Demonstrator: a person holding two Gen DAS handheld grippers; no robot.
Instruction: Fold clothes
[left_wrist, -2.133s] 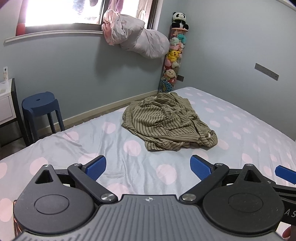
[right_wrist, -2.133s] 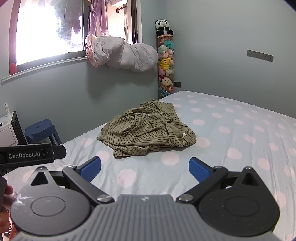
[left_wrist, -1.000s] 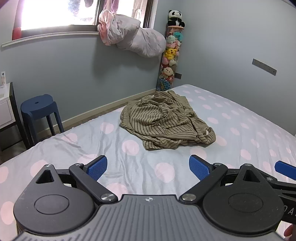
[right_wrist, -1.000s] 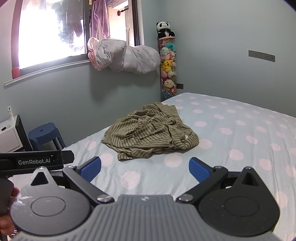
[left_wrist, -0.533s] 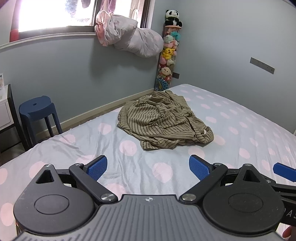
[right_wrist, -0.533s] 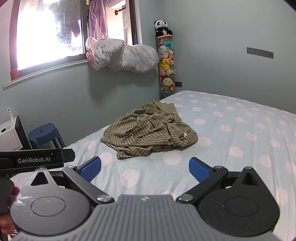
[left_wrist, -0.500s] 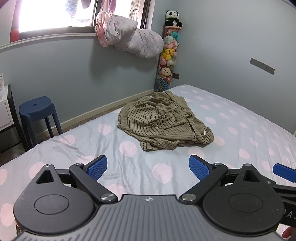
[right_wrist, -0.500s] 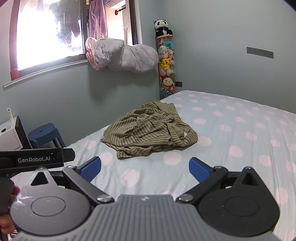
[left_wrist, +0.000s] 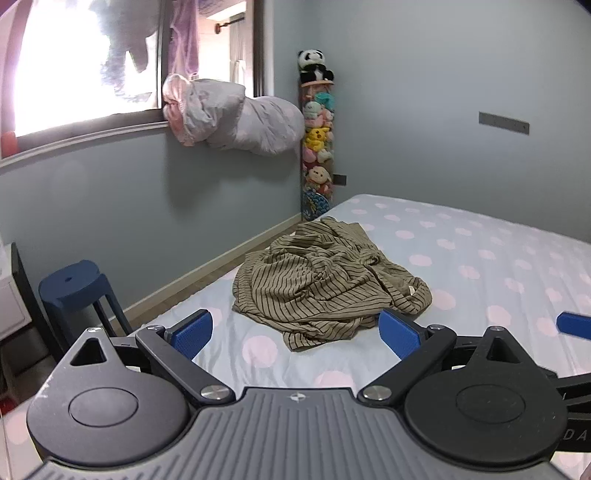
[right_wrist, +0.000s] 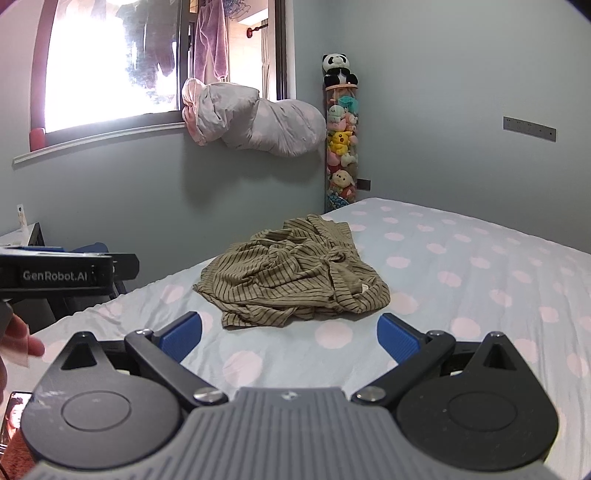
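An olive garment with thin dark stripes (left_wrist: 325, 288) lies crumpled in a heap on the bed, also seen in the right wrist view (right_wrist: 291, 269). My left gripper (left_wrist: 297, 332) is open, its blue fingertips just short of the heap's near edge, holding nothing. My right gripper (right_wrist: 288, 332) is open too and empty, a little nearer to me than the garment. The left gripper's body (right_wrist: 66, 275) shows at the left of the right wrist view, and a blue fingertip (left_wrist: 574, 325) of the right one at the right of the left wrist view.
The bed has a pale blue sheet with pink dots (left_wrist: 498, 266). A blue stool (left_wrist: 74, 288) and a dark cabinet stand left of the bed. A rolled duvet (left_wrist: 232, 118) rests on the windowsill, and a tube of plush toys (left_wrist: 317, 147) fills the corner. A hand (right_wrist: 18, 343) shows at far left.
Both views have tilted up and drawn a little closer to the garment; more window and wall show. The garment has not moved and both grippers stay open.
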